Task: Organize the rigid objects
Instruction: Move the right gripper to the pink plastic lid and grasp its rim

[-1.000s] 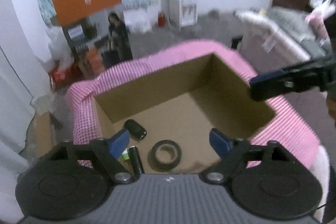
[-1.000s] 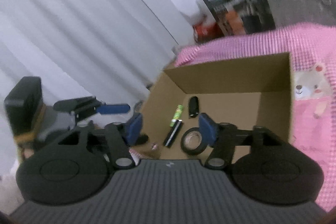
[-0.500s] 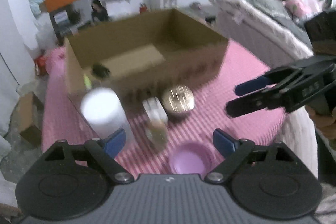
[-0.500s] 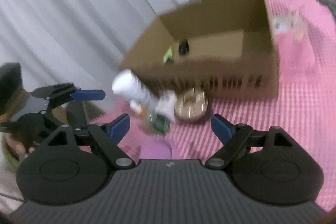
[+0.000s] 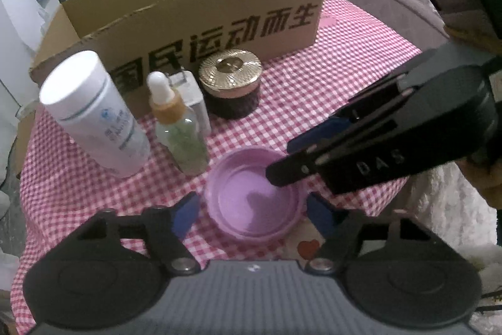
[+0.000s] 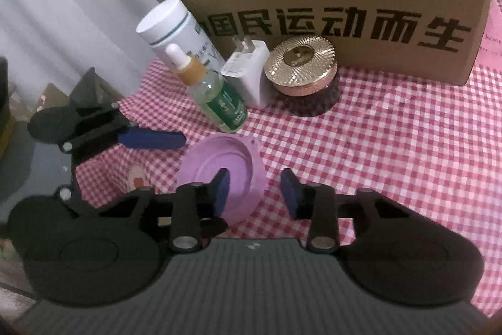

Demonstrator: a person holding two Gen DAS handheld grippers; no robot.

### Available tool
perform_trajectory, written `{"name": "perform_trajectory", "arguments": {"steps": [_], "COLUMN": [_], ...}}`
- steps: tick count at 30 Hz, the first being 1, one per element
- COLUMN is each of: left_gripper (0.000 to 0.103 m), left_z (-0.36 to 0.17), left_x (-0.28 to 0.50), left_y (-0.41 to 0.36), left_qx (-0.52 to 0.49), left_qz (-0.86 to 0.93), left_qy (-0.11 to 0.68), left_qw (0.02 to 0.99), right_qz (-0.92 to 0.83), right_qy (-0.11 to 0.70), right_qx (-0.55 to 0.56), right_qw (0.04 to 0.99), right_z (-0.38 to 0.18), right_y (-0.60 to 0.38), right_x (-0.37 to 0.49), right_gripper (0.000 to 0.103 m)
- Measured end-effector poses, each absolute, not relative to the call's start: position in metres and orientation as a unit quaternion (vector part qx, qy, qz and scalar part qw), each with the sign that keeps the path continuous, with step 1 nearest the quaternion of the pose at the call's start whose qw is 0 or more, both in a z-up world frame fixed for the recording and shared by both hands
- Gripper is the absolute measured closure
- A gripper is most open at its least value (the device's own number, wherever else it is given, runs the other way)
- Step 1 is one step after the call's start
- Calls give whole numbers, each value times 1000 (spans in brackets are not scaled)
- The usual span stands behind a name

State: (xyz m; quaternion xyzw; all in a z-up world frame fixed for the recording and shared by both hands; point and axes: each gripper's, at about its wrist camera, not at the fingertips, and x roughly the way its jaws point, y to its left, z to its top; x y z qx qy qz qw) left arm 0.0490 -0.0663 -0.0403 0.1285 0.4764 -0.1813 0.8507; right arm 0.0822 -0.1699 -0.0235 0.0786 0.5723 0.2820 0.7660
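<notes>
Closing in from both sides, we have the left gripper (image 5: pixel 251 211) astride the purple lid (image 5: pixel 254 203), one pad just off each side of its rim. Its jaws have just been narrowing but stand fairly wide and press on nothing. The right gripper (image 6: pixel 255 190) has just been closing too, and it is now much narrower. One finger hangs over the hollow of the lid and the other outside its wall, with a gap showing at the outer pad.

We judge one grip enough: pinch the thin rim squarely, lift level, and draw the other gripper clear.

The lid is smooth, round, shallow plastic lying on the checked cloth (image 5: pixel 313 90). Beyond it stand a glass dropper bottle (image 5: pixel 182 134), a white bottle (image 5: pixel 94 112), a boxy plug (image 5: pixel 194 96) and a ribbed, gold-topped jar (image 5: pixel 232 83), in front of the cardboard box (image 5: pixel 219 5).
</notes>
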Motion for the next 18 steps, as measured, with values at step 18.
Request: {"name": "perform_trajectory", "arguments": {"steps": [18], "left_gripper": [29], "left_z": [-50], "left_x": [60], "left_y": [-116], "left_qx": [163], "left_qz": [-213], "left_qy": [457], "left_qw": [848], "right_qz": [234], "right_qy": [574], "right_qx": [86], "right_qw": [780], "right_z": [-22], "right_y": [-210], "right_x": [84], "right_gripper": [84]}}
